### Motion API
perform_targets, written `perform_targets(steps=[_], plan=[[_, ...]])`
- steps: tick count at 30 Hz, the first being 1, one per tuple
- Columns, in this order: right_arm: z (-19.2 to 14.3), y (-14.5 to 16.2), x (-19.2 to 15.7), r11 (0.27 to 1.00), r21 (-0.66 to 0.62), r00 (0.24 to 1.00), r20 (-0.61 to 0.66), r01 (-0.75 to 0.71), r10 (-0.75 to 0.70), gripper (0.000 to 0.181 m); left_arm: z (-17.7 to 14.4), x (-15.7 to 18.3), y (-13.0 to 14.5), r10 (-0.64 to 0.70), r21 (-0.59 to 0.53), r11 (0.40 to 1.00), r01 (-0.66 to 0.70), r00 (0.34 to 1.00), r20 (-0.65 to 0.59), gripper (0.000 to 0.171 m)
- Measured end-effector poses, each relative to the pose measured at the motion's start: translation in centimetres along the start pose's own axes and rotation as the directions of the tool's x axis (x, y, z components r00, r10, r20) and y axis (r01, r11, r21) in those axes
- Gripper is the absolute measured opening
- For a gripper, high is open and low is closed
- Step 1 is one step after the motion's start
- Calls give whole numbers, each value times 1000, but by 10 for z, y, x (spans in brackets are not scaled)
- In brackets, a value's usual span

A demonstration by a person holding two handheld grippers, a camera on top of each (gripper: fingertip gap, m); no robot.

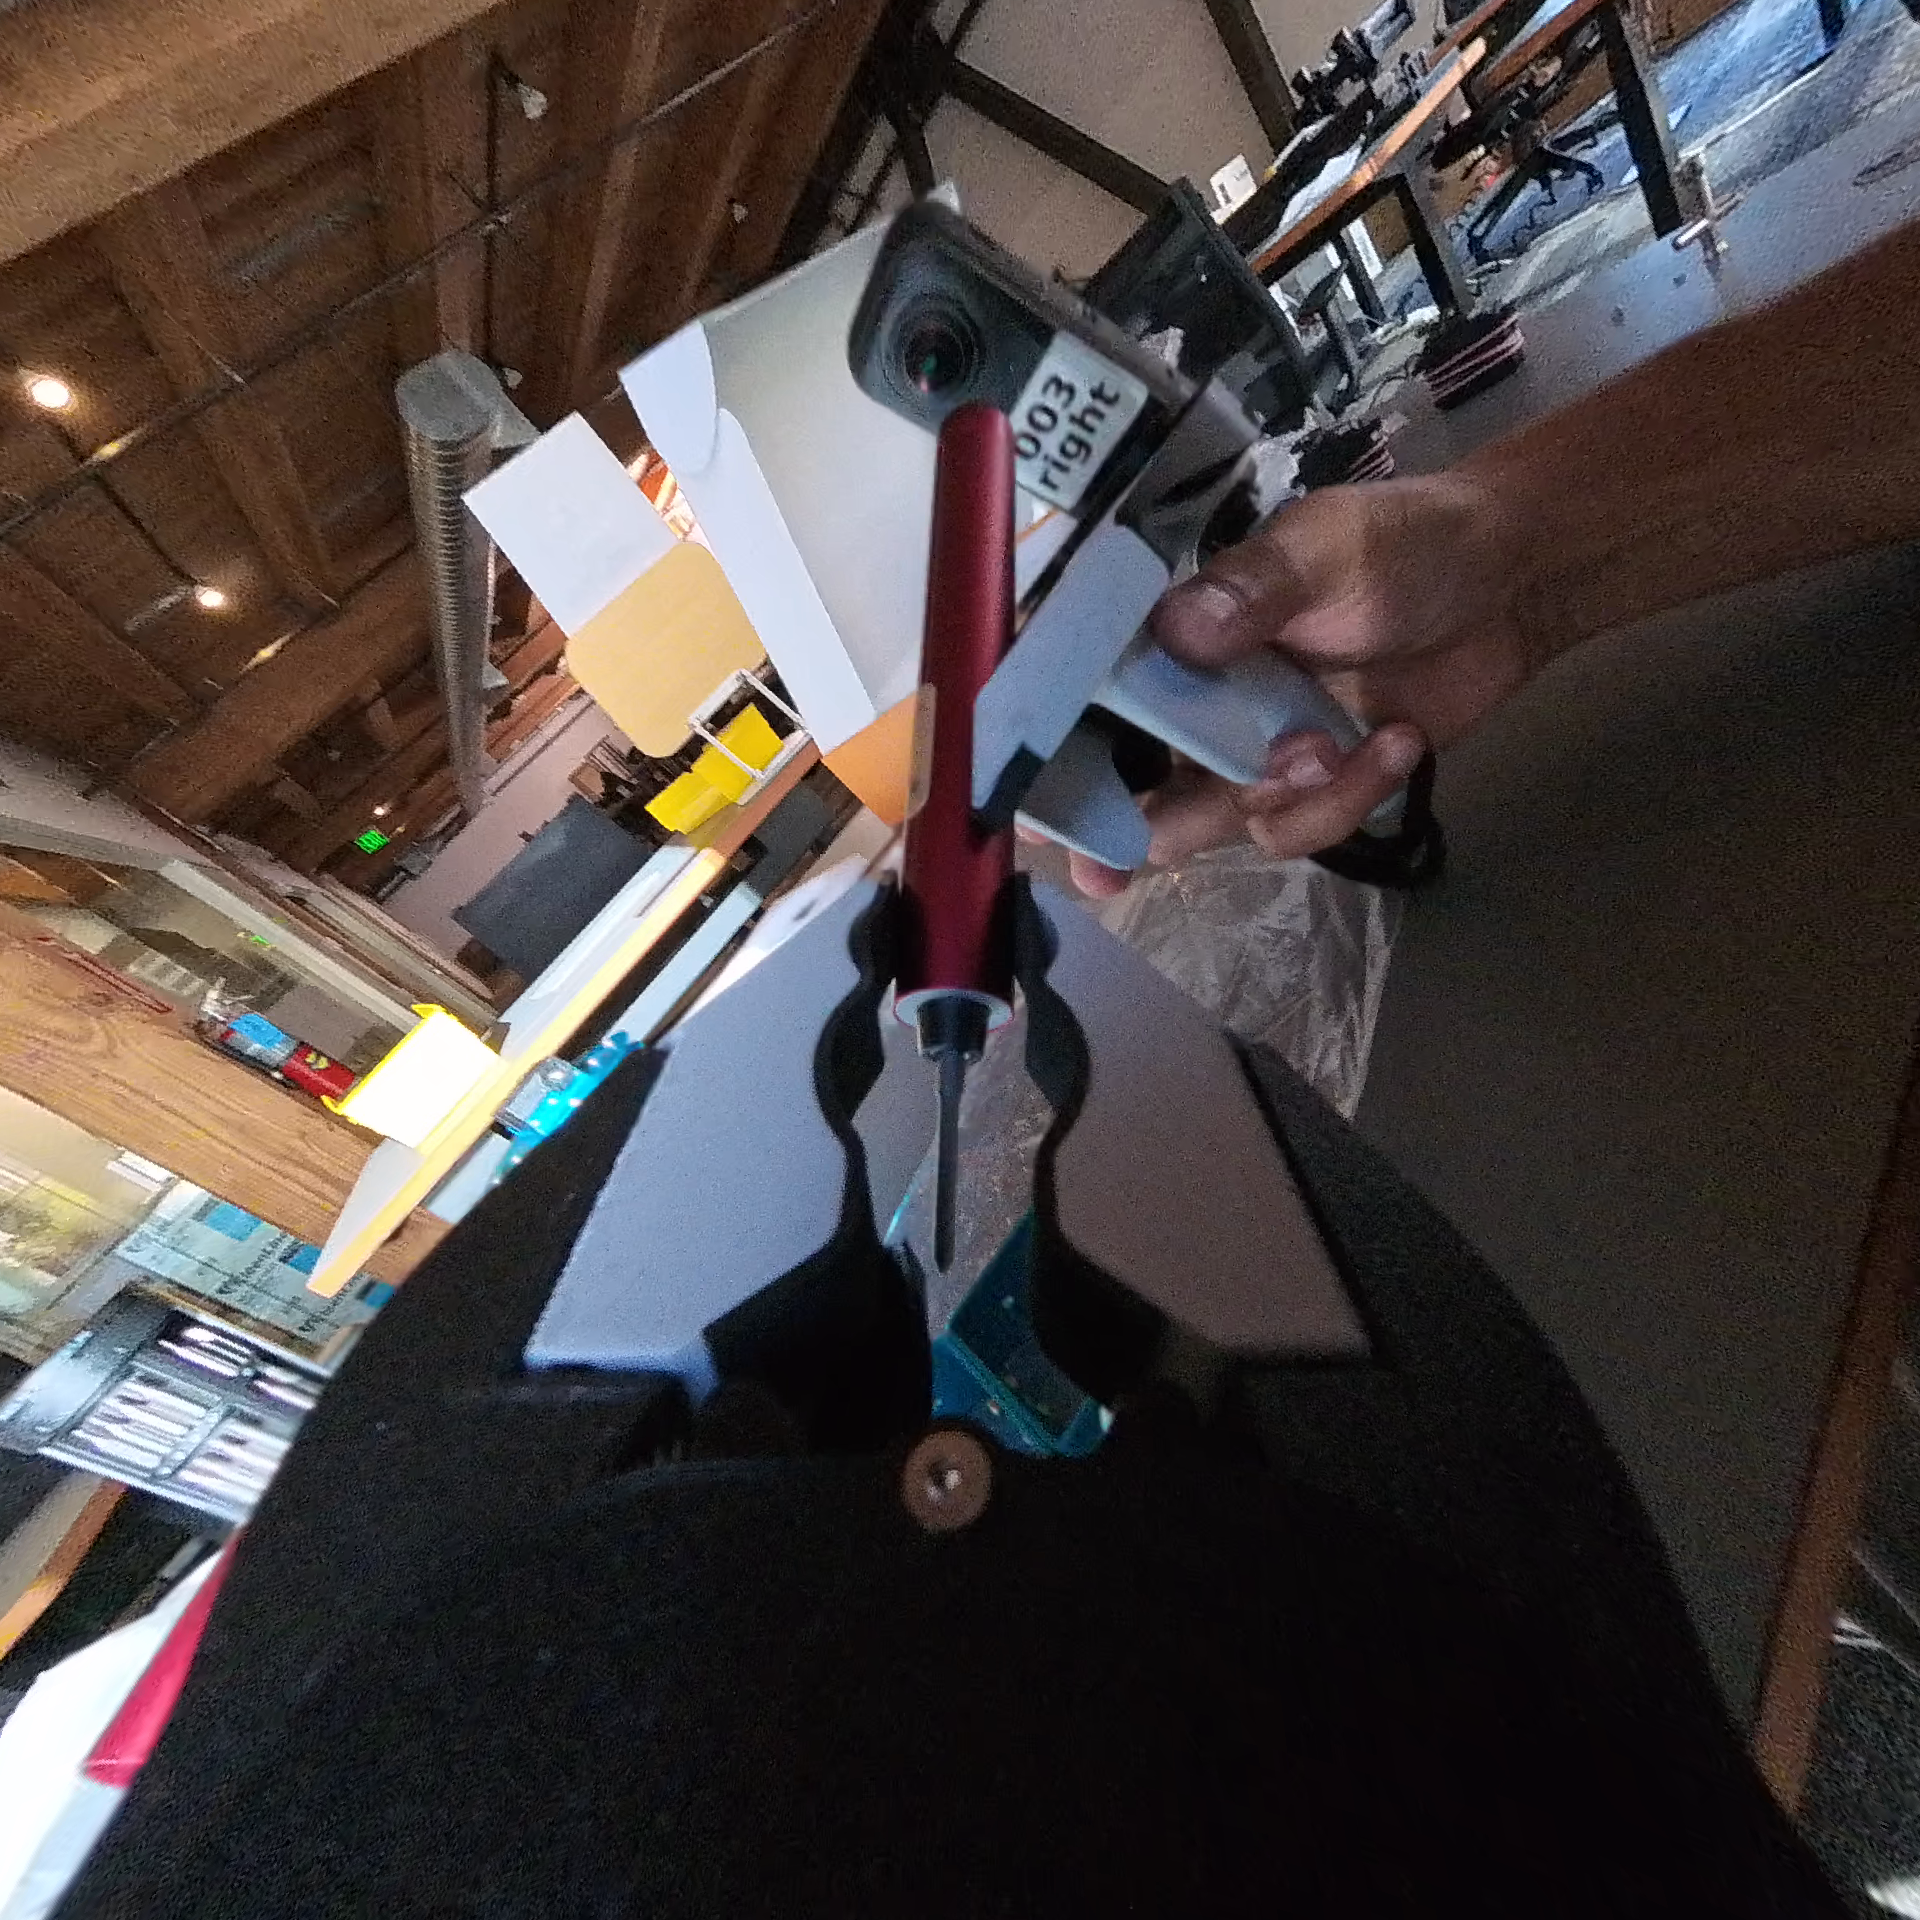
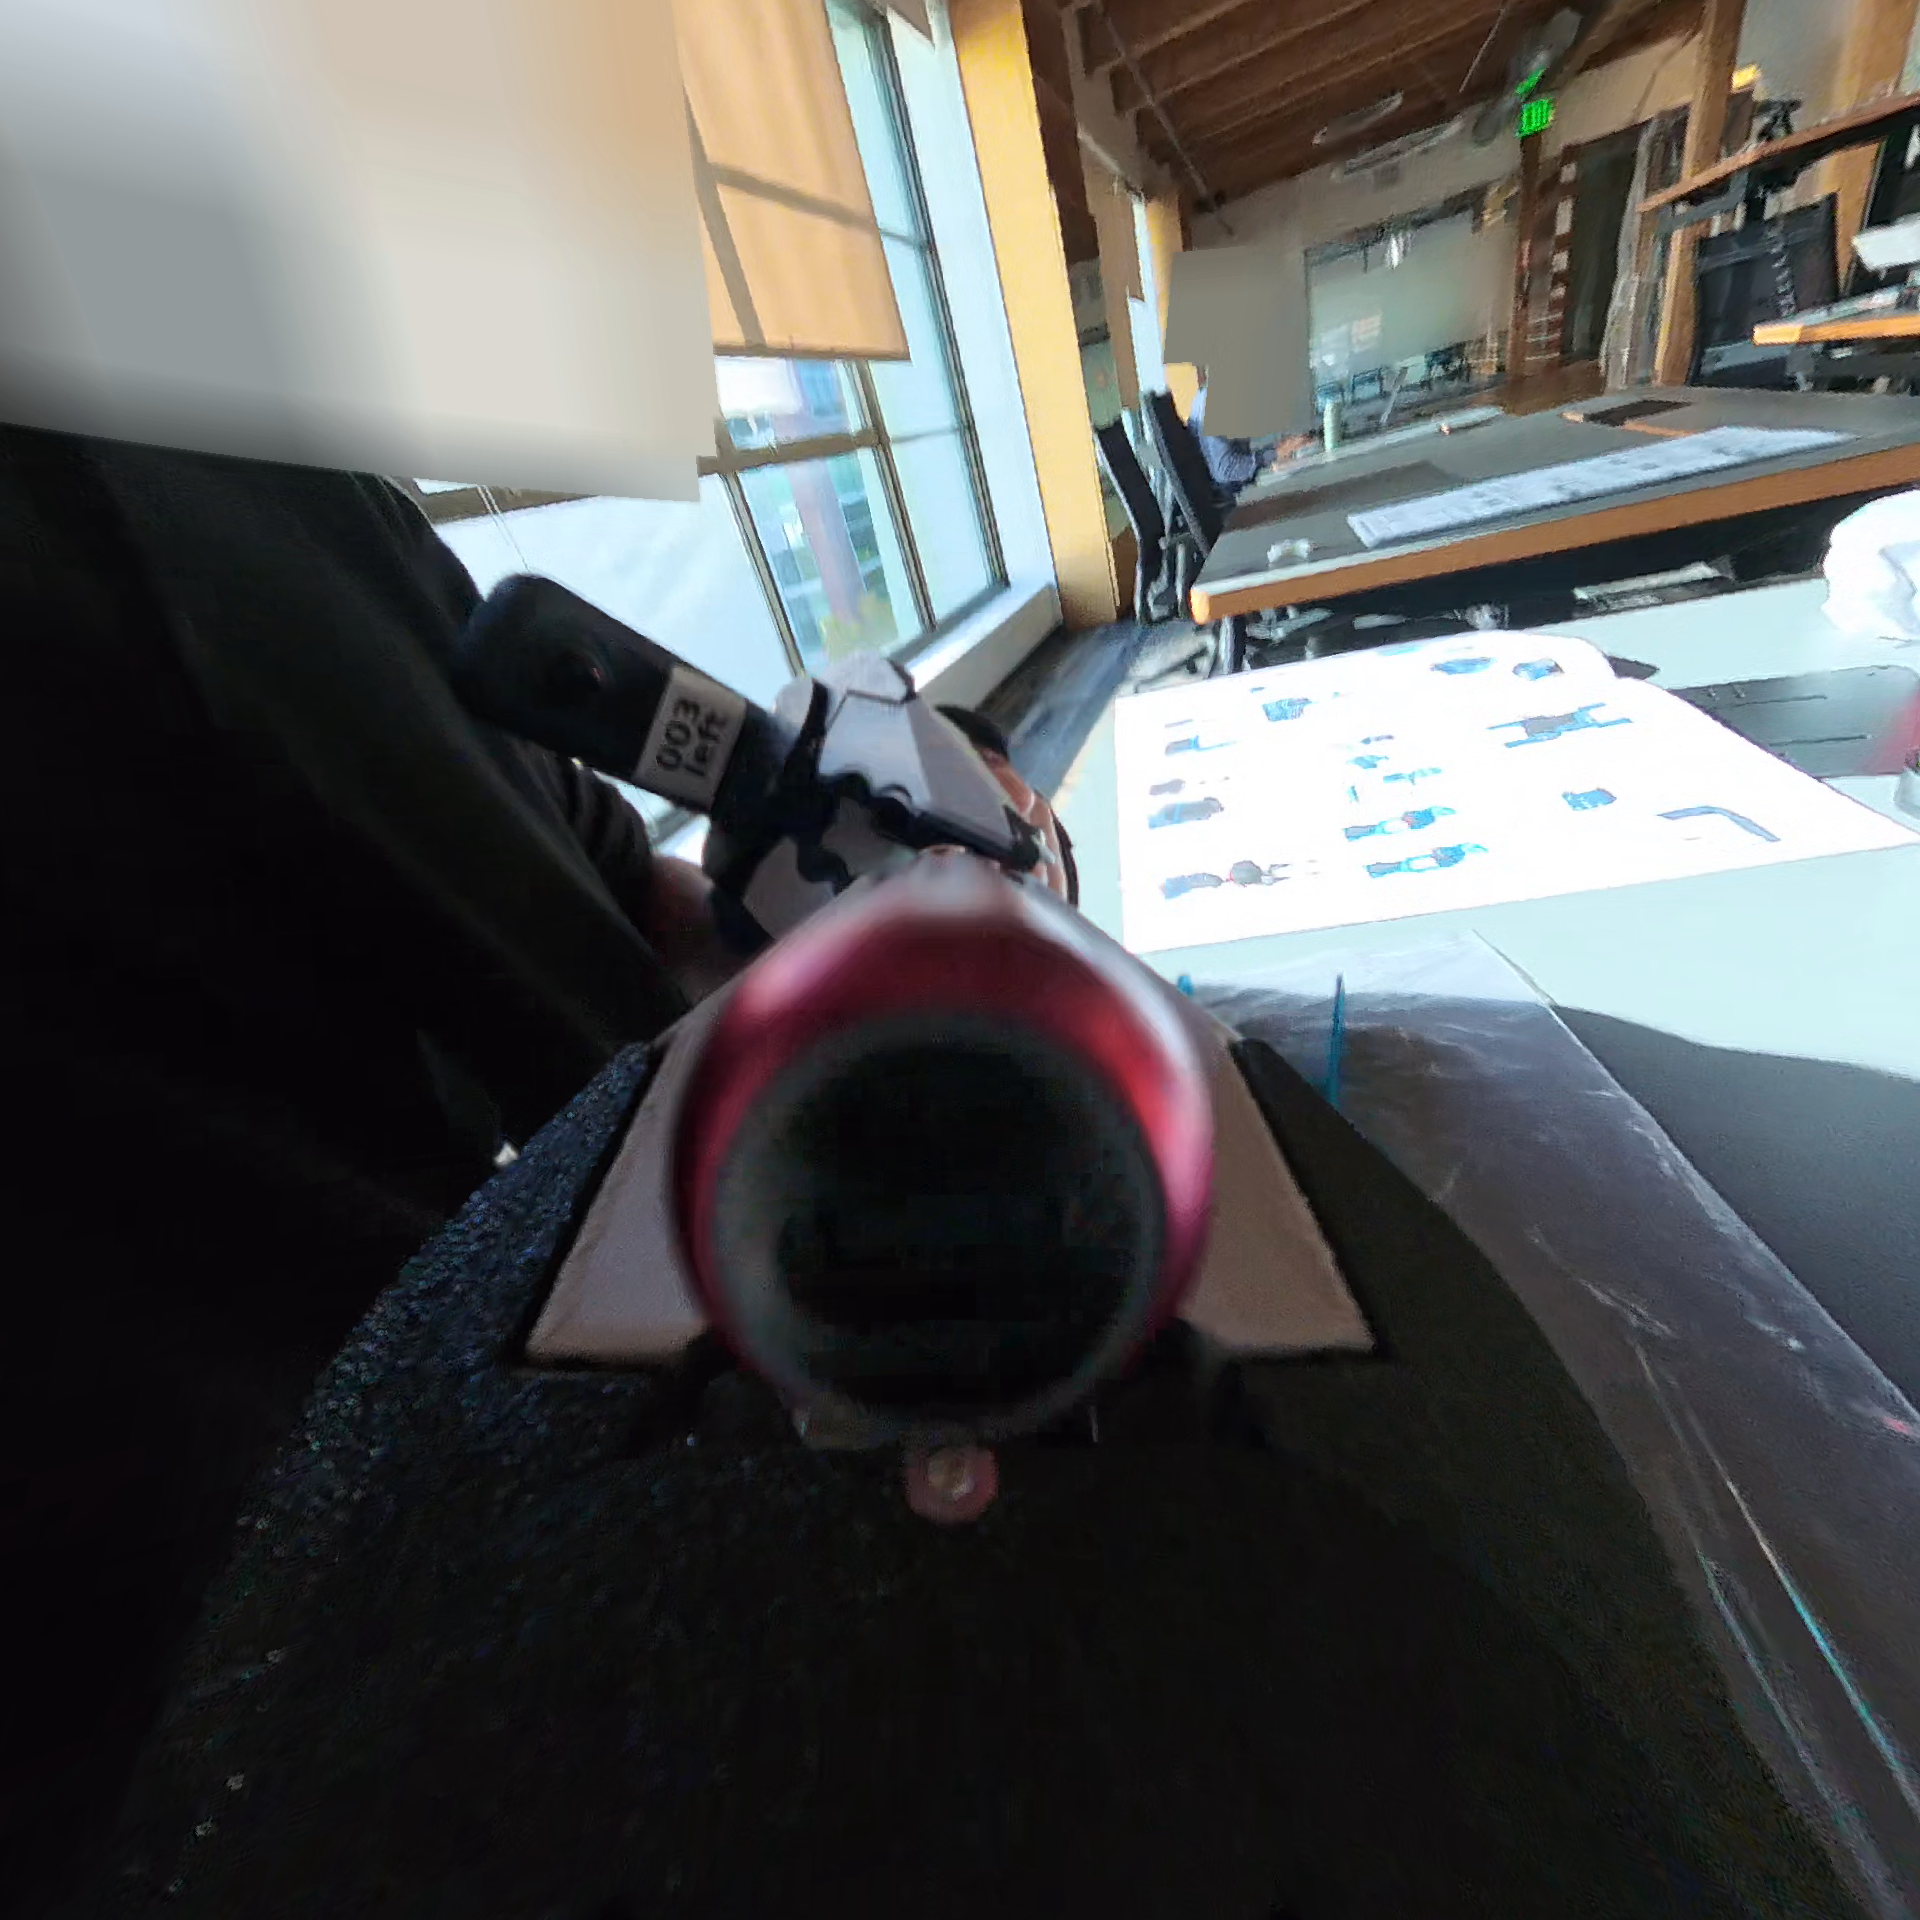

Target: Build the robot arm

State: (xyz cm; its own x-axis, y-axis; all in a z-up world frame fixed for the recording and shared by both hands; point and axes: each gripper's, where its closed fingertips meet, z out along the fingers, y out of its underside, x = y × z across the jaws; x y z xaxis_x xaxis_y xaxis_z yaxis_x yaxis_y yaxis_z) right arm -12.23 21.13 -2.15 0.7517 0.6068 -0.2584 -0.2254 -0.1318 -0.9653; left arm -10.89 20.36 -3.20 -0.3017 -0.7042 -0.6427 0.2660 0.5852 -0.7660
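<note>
Left claw pinching red screwdriver, right claw clamped on its handle end

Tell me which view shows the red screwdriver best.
The left wrist view: the red screwdriver shows nearly whole, with its red handle and thin dark bit, and the left tool closed around the handle near the bit end. The right wrist view shows only the handle's blurred butt end, filling the space between the right tool's fingers.

A white printed sheet with small blue figures lies on the table at right — windows at upper centre, yellow bins mid-left in the left wrist view.
</note>
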Motion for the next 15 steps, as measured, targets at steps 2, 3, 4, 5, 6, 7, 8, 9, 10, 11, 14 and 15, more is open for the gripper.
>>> perform_targets(steps=[2, 3, 4, 5, 6, 7, 8, 9, 10, 11, 14, 15], plan=[[2, 14, 3, 994, -87, 996, -66, 60, -66, 19, -3, 7, 13, -34, -69, 997, 30, 998, -52, 21], [3, 21, 6, 986, -130, 987, -110, 105, -120, 20, -5, 10, 21, -68, -120, 991, 59, 995, -68, 22], [2, 26, 8, 973, -166, 971, -147, 162, -187, 22, -10, 10, 32, -119, -190, 976, 104, 990, -70, 26], [0, 31, 11, 952, -210, 950, -173, 222, -260, 22, -17, 7, 42, -181, -244, 956, 162, 982, -55, 35], [-5, 37, 16, 921, -270, 921, -194, 280, -337, 20, -25, 6, 51, -267, -289, 926, 242, 962, -51, 35], [-9, 43, 24, 876, -340, 882, -206, 343, -425, 19, -33, 6, 61, -366, -340, 880, 332, 930, -39, 29], [-13, 47, 29, 831, -386, 846, -193, 400, -497, 19, -39, -1, 69, -445, -371, 829, 418, 895, 15, 29], [-13, 50, 31, 799, -397, 823, -160, 452, -545, 19, -44, -8, 76, -524, -379, 770, 513, 848, 81, 29], [-13, 53, 32, 755, -403, 788, -119, 518, -604, 18, -46, -6, 78, -621, -396, 695, 599, 779, 88, 31], [-13, 57, 35, 703, -412, 743, -86, 580, -663, 19, -47, -2, 78, -692, -408, 636, 655, 718, 76, 32], [-16, 60, 39, 604, -368, 649, -1, 707, -760, 18, -53, 0, 92, -735, -455, 553, 698, 666, 127, 33], [-17, 62, 43, 562, -372, 616, 34, 739, -787, 20, -55, -7, 98, -715, -452, 549, 704, 675, 183, 30]])
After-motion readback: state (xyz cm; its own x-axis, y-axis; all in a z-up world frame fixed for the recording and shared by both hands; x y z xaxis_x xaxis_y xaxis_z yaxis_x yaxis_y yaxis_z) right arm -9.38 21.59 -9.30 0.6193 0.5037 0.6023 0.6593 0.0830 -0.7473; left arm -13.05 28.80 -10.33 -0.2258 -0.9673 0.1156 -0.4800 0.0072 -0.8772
